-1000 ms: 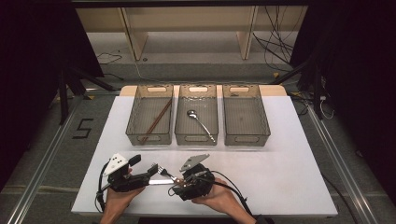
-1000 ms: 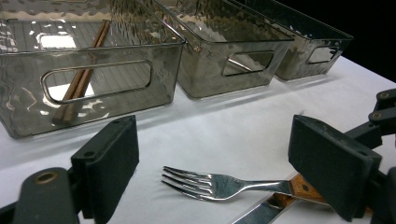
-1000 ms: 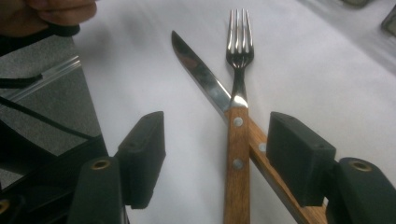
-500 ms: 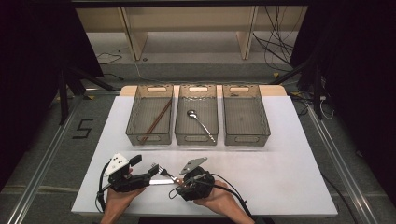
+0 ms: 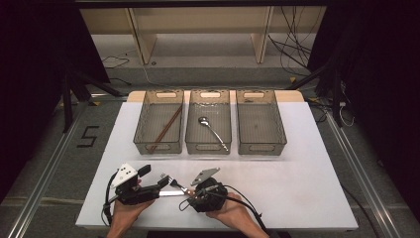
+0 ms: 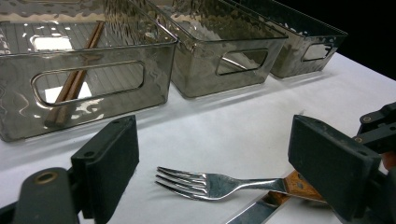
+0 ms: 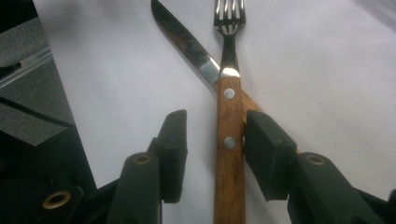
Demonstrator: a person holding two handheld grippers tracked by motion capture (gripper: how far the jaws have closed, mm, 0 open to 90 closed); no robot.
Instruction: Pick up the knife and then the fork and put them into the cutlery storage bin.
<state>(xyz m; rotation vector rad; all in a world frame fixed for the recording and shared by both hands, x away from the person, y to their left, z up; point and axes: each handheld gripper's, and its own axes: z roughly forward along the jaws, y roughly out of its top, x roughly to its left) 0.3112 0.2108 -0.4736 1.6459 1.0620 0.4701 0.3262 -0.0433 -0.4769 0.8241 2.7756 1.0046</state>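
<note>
We see the fork in the middle of the right gripper view, its wooden handle running up from the bottom edge to the steel tines at the top, and it lies across a knife whose blade slants toward the upper left of that frame. The right gripper straddles the fork's handle: the jaw on the right of the frame touches the wood, while a clear gap remains between the handle and the jaw on the left, so the jaws are partly spread and have just been closing around the handle without yet pinching it. In the high view the fork lies near the lower left of the white table, between the right gripper and the left gripper. In the left gripper view the fork lies low in the centre, tines pointing to the left of the frame, and the left gripper has its jaws spread wide on either side of it, touching nothing. Farther up the high view three grey bins stand side by side: the left bin holds chopsticks, the middle bin holds a spoon, and the right bin stands beside them.
</note>
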